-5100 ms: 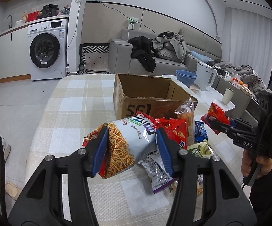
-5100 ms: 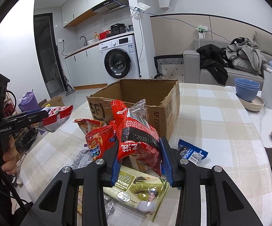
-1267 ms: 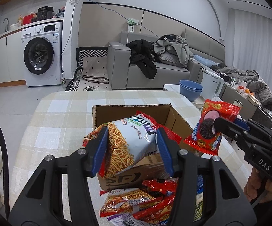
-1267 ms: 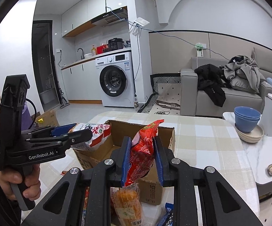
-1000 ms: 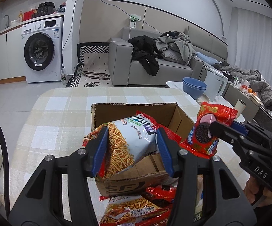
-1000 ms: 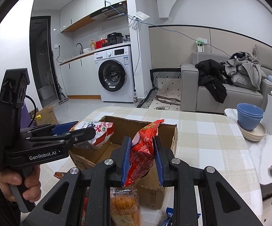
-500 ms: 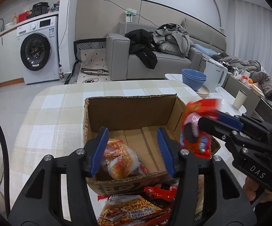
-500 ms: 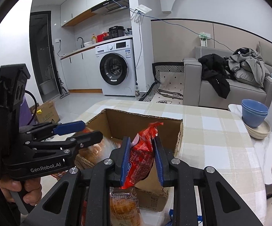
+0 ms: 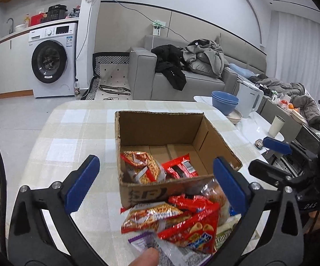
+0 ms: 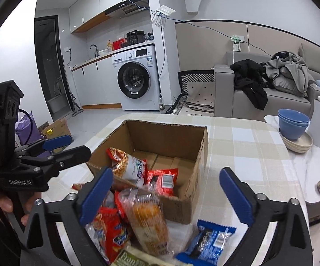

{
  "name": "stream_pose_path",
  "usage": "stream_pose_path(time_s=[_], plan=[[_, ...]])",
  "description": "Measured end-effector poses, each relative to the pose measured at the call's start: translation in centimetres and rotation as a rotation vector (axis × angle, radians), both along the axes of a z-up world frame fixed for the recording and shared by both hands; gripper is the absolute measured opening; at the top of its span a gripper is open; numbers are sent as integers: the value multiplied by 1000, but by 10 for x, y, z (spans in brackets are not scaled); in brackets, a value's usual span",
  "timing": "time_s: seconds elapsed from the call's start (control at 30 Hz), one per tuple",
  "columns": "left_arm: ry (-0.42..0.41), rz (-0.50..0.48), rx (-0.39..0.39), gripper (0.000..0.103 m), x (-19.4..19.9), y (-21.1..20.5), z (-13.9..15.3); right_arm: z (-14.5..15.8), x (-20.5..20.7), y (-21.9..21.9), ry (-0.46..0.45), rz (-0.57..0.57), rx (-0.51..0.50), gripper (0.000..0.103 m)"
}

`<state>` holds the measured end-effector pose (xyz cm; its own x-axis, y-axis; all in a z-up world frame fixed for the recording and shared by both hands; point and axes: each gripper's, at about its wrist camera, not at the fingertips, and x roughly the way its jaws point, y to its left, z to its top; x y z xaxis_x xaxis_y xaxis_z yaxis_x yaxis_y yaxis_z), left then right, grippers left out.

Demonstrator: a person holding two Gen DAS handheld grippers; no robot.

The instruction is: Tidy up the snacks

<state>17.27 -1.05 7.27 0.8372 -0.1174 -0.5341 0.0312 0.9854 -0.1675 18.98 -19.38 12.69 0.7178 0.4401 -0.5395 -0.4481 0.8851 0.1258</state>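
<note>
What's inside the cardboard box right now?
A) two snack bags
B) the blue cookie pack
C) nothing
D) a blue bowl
A: the cardboard box holds the noodle-snack bag and the red cookie bag; both grippers are open and empty.

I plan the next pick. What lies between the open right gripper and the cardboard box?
In the right wrist view, a clear bread packet lies between the right gripper and the cardboard box, against its near wall.

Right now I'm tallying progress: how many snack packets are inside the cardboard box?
2. A fries-print bag lies at the near-left of the cardboard box, and a red cookie packet sits beside it on the right. The near wall may hide something lower down.
</note>
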Motion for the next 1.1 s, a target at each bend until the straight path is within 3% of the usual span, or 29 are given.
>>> stream_pose_path(time_s=[0.23, 0.53, 0.83, 1.1], plan=[[11, 9, 8, 102, -37, 1, -9, -9, -22, -13, 37, -36, -53, 103], [43, 18, 37, 102, -71, 0, -26, -29, -41, -35, 123, -77, -28, 103], [96, 21, 27, 102, -86, 2, -47, -46, -55, -43, 160, -103, -26, 103], [108, 25, 33, 102, -89, -1, -49, -47, -57, -45, 182, -108, -33, 103]])
